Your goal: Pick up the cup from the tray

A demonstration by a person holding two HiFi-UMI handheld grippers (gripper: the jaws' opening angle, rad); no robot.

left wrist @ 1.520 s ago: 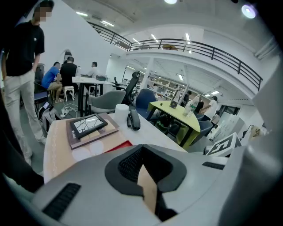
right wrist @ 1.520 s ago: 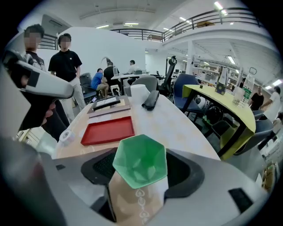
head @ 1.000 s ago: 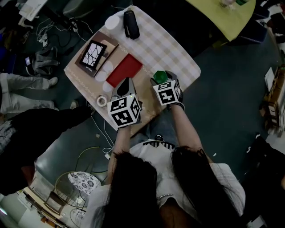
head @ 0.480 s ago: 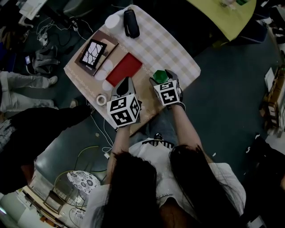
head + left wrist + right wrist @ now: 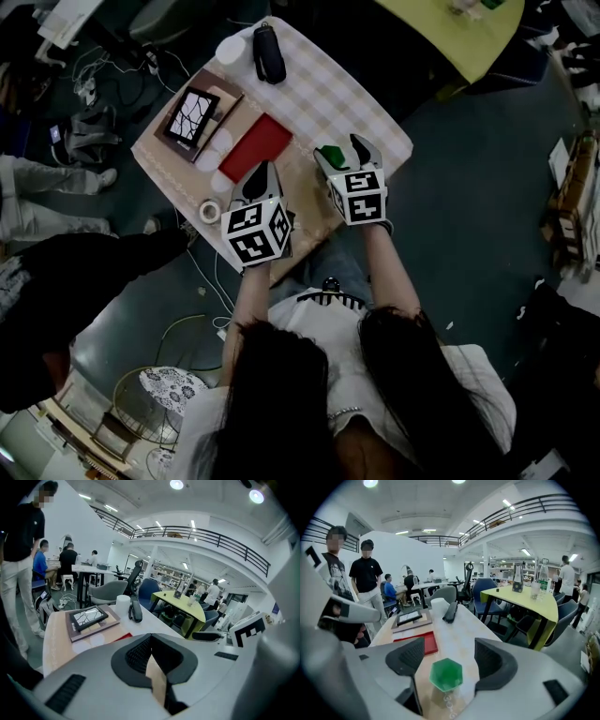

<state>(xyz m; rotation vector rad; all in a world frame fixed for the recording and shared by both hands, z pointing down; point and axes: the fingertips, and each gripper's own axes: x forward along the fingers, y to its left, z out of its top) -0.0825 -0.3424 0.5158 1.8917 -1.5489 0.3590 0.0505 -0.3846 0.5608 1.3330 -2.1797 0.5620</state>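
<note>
A green six-sided cup (image 5: 446, 674) stands on the table (image 5: 347, 94), just right of the red tray (image 5: 255, 145). My right gripper (image 5: 449, 656) is open, one jaw on each side of the cup and neither touching it. In the head view the cup (image 5: 330, 157) shows between the jaws of that right gripper (image 5: 342, 153). My left gripper (image 5: 261, 175) is shut on nothing, its tip over the tray's near corner. Its jaws meet in the left gripper (image 5: 152, 652) view.
On the table's left lie a black-framed picture on a brown board (image 5: 192, 117), white discs (image 5: 222, 159) and a tape roll (image 5: 210, 211). A white cylinder (image 5: 230, 49) and a black case (image 5: 267, 52) sit at the far end. Two people (image 5: 365, 581) stand left of the table.
My right gripper has moved forward, so its open jaws now flank the green cup. The left gripper has hardly moved.
</note>
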